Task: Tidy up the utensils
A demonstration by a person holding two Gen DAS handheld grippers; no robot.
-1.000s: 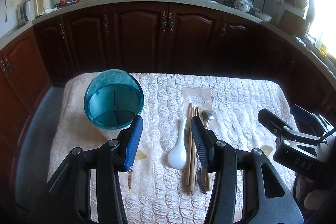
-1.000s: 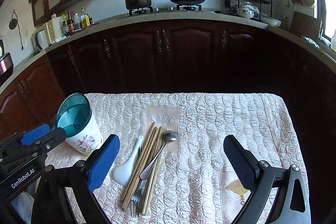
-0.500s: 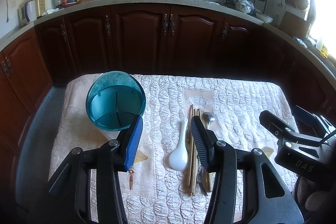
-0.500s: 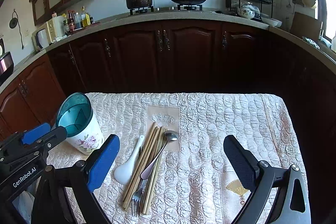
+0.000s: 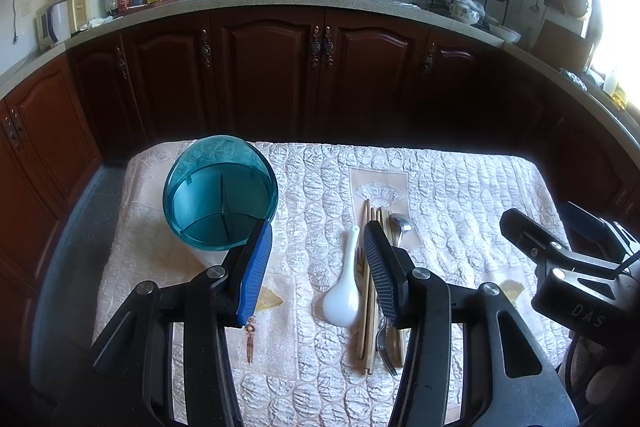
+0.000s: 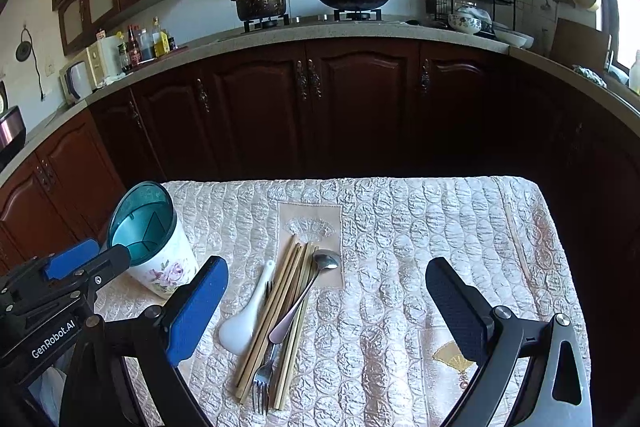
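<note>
Utensil holder [image 6: 154, 247]: upright at the tabletop's [image 6: 440, 227] 9 o'clock, compartments empty, awaiting sorting. Chopsticks [image 6: 280, 303], fork [image 6: 262, 385], metal spoon [image 6: 306, 293], white spoon [image 6: 244, 319]: bundled centrally. Left hand-held gripper [image 5: 316, 267]: part-open, empty. Right hand-held gripper [image 6: 326, 315]: wide open, empty.

I saw a teal-lined utensil holder [image 6: 154, 239] whose white wall carried pink flowers, standing on a cream quilted cloth [image 6: 420, 235] with gold fan motifs. Right of it lay a white spoon [image 6: 244, 319], tan chopsticks [image 6: 276, 303], silver spoon [image 6: 308, 291] and silver fork [image 6: 262, 379]; my gripper pads [image 6: 196, 311] were blue and black.
</note>
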